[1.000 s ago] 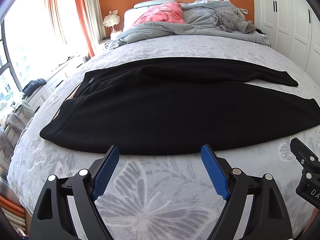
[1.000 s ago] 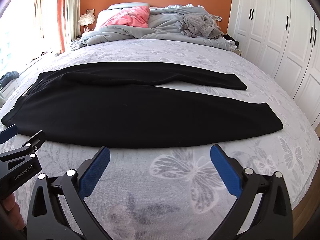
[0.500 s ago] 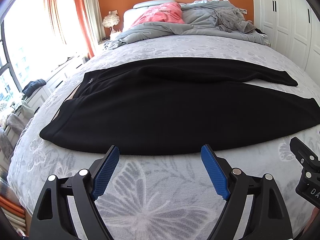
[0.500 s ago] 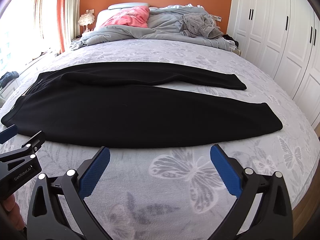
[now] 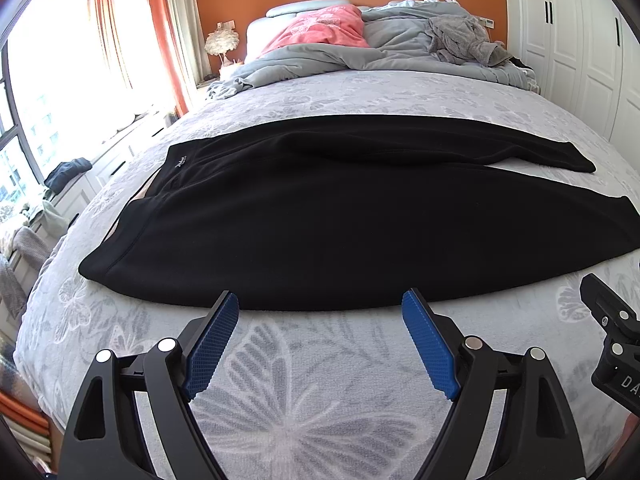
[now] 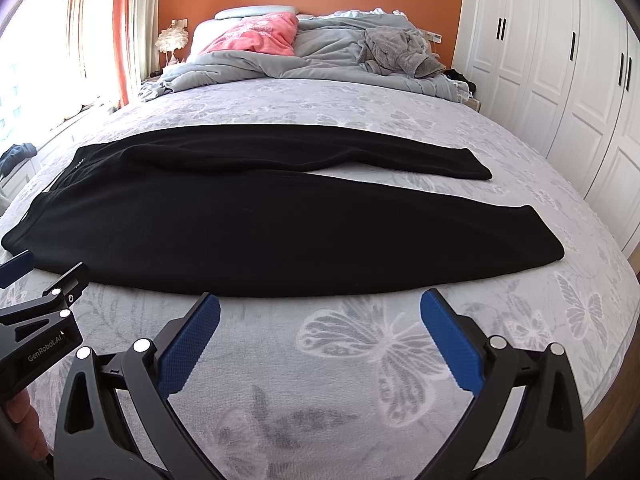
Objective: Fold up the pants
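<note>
In the left wrist view, the left gripper (image 5: 320, 304) is seen tilted downward over the near part of the bed (image 5: 320, 400), its two blue-padded fingers (image 5: 212, 344) spread wide with nothing between them, only the butterfly-patterned grey cover lying beneath the gap. The fingertips are placed just short of the near edge of the black pants (image 5: 340, 220), apart from the cloth as far as can be judged. The pants are laid flat across the bed, the waistband to the left and the two legs running to the right, the far leg angled slightly away from the near one so that a wedge of cover is shown between them. At the right edge a black part of the right gripper (image 5: 612, 340) is caught. A pink pillow (image 5: 324, 28) and a rumpled grey duvet (image 5: 400, 52) are seen at the far end (against an orange wall). In the right wrist view, the right gripper (image 6: 320, 308) is likewise pitched downward over the near cover, its blue fingers (image 6: 452, 348) released and wide, nothing held, the tips just near of the pants' (image 6: 200, 224) edge at the near leg. The left gripper's (image 6: 40, 312) side is seen at the left border, and a bit of a hand (image 6: 24, 420) shows below it. White wardrobe doors (image 6: 560, 80) are seen on the right.
</note>
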The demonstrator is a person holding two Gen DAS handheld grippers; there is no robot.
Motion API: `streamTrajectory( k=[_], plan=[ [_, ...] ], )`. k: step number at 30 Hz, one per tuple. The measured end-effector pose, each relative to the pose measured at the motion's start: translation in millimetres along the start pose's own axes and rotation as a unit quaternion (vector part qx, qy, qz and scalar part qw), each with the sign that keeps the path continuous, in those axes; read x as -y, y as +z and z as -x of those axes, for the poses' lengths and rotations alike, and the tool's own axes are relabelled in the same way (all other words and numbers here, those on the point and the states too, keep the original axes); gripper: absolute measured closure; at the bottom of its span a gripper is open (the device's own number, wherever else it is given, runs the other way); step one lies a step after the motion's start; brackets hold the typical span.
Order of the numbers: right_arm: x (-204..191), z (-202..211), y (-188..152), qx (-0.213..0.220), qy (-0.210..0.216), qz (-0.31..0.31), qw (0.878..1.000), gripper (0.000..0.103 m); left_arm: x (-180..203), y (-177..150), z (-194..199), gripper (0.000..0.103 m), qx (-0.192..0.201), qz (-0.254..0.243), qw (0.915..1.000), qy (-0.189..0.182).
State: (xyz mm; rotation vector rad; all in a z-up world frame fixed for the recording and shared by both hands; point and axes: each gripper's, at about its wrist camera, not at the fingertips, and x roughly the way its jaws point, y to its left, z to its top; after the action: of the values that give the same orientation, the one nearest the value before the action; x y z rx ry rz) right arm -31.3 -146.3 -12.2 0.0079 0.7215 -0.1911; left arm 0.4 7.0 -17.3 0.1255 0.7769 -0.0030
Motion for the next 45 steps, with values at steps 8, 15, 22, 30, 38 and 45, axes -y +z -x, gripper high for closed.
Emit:
streamTrajectory(
  k=[8,15,22,30,38,45],
  plan=[
    [1.4,-0.5,0.0,0.0,0.001,0.0,1.0,0.005,0.9,0.0,0.0,0.022,-0.001,0.0,1.0,0.001],
    [3.4,-0.8,-1.1,-0.002,-0.001,-0.001,1.0,0.005,1.7,1.0,-1.3,0.022,-0.004,-0.001,1.0,-0.001],
    [21.1,-6.4,3.8,-0.01,0.001,-0.011,1.0,0.005,4.9,5.8,-2.1,0.022,-0.016,0.0,0.9997,-0.021],
    [85.6,-29.5,77.0,-0.03,0.008,0.003,0.999,0.005,-31.7,76.7,-6.9,0.018,-0.043,0.053,0.9879,-0.139],
    [212.8,-131.2,158.9,-0.038,0.013,-0.07,0.997,0.005,-122.0,165.0,-92.7,0.016,-0.043,0.056,0.9975,-0.005],
    [281.7,-236.6,204.8,-0.055,-0.013,-0.133,0.99,0.005,-233.1,214.7,-208.1,0.016,-0.099,0.154,0.9816,0.055]
  ],
)
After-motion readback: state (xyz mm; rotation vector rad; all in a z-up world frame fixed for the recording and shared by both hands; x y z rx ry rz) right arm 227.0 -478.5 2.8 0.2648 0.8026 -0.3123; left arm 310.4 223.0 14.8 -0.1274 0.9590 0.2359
